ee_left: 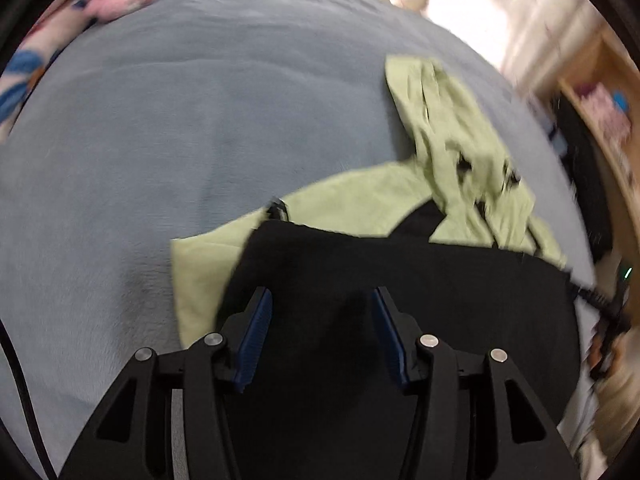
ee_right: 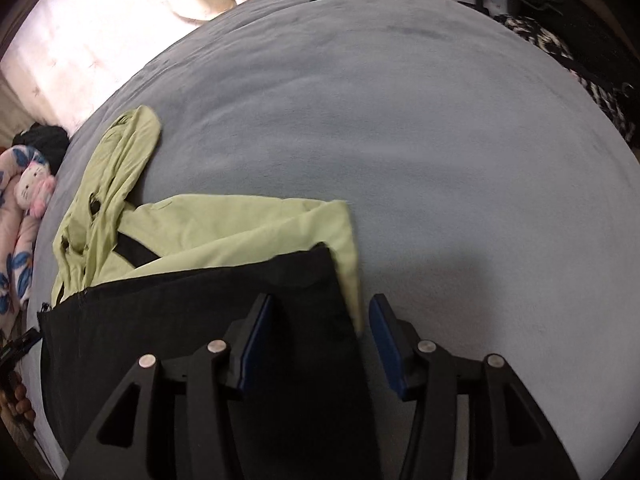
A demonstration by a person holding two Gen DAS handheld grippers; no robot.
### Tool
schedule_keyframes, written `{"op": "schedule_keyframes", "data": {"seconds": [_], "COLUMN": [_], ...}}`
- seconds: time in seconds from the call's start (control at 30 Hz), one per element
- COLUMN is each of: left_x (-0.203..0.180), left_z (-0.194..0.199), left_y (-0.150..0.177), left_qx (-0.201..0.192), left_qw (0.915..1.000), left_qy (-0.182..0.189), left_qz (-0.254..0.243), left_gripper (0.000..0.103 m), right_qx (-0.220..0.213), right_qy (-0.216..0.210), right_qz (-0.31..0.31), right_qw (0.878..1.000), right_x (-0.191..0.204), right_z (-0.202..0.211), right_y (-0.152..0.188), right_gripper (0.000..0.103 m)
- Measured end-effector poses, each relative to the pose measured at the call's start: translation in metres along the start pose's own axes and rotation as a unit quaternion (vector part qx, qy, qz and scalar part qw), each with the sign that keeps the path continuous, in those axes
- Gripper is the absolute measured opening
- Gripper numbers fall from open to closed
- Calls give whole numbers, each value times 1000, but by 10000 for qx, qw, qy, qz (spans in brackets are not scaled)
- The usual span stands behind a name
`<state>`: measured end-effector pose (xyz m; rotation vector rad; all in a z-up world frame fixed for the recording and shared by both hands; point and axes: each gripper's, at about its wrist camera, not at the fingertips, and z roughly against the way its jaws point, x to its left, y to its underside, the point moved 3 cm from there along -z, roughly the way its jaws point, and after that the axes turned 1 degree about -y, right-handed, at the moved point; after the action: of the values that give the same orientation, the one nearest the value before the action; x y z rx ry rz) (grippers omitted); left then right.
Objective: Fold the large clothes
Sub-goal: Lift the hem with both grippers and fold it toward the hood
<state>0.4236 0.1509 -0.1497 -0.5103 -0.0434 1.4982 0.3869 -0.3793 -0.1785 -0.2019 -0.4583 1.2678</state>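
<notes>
Both my hand-held grippers, left [ee_left: 322, 300] and right [ee_right: 320, 308], gape wide over the black-and-green jacket [ee_right: 208, 236] on the grey bed [ee_right: 400, 140]. Only the left view shows the wooden shelf [ee_left: 600, 92] beyond the jacket.

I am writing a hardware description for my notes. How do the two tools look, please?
The left tool and the right tool look alike: matte black linkage arms with triangular cut-outs, round silver pivot pins, and flat ribbed blue finger pads. A thin black cable shows at the left view's edge.
</notes>
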Motion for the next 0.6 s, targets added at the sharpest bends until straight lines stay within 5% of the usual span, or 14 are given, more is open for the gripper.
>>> {"op": "schedule_keyframes", "data": {"seconds": [0.07, 0.13, 0.23, 0.43, 0.6], "left_x": [-4, -2, -1, 11, 22], "left_z": [-10, -18, -18, 10, -16], "left_y": [1, 2, -1, -5, -7], "left_qx": [180, 246, 140, -500, 15], "left_qw": [9994, 9982, 9977, 9941, 9974], "left_qy": [-234, -475, -634, -961, -712], "left_qz": [-170, -255, -184, -111, -126], "left_gripper": [50, 50, 50, 50, 50], "right_qx": [-52, -98, -182, -393, -382], "right_qy": [173, 387, 583, 889, 863], "right_qz": [214, 422, 493, 613, 483], "right_qw": [9996, 9983, 9969, 9934, 9944], "right_x": [8, 15, 14, 21, 20], "right_z": [1, 2, 3, 9, 9], "right_y": [1, 5, 10, 14, 14], "right_gripper": [48, 28, 16, 10, 10]}}
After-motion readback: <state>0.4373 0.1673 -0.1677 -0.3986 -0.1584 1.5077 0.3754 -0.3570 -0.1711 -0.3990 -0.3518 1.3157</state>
